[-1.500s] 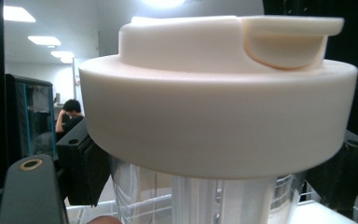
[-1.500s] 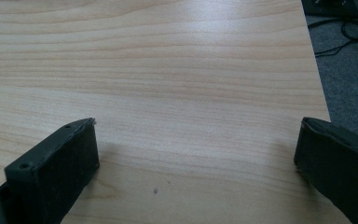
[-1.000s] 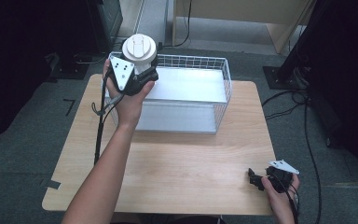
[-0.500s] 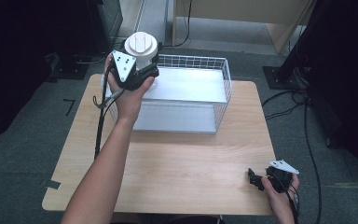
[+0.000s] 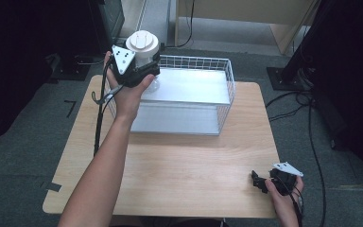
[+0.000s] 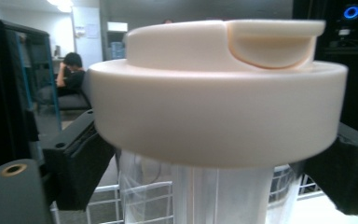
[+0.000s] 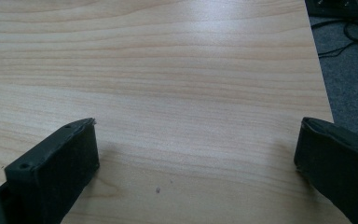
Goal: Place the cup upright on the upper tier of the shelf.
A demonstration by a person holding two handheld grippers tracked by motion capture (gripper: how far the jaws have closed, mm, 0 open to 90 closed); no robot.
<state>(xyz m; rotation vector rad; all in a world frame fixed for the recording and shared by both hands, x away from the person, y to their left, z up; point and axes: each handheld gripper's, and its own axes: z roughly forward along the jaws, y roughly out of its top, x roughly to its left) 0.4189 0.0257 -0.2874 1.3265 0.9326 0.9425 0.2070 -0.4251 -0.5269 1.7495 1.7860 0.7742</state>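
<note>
A clear bottle with a wide cream lid (image 5: 142, 43) stands upright at the far left corner of the white wire basket (image 5: 230, 90). My left gripper (image 5: 146, 67) reaches around it from the near left. In the left gripper view the lid (image 6: 214, 107) sits close, and the black jaws flank the clear body (image 6: 214, 196) with a gap on each side. Those jaws have just been opening, and the bottle is between them without being pressed. My right gripper (image 5: 260, 182) rests low at the table's front right corner, open over bare wood (image 7: 196, 154).
The basket sits at the far middle of the wooden table (image 5: 179, 175) and has a pale flat liner (image 5: 189, 87) inside. Cables (image 5: 312, 142) trail on the floor to the right. A seated person (image 6: 72, 74) is far off in the left gripper view.
The left hand and its grey plate have crept slightly toward the far edge beside the bottle. The bottle and the right hand have stayed put.
</note>
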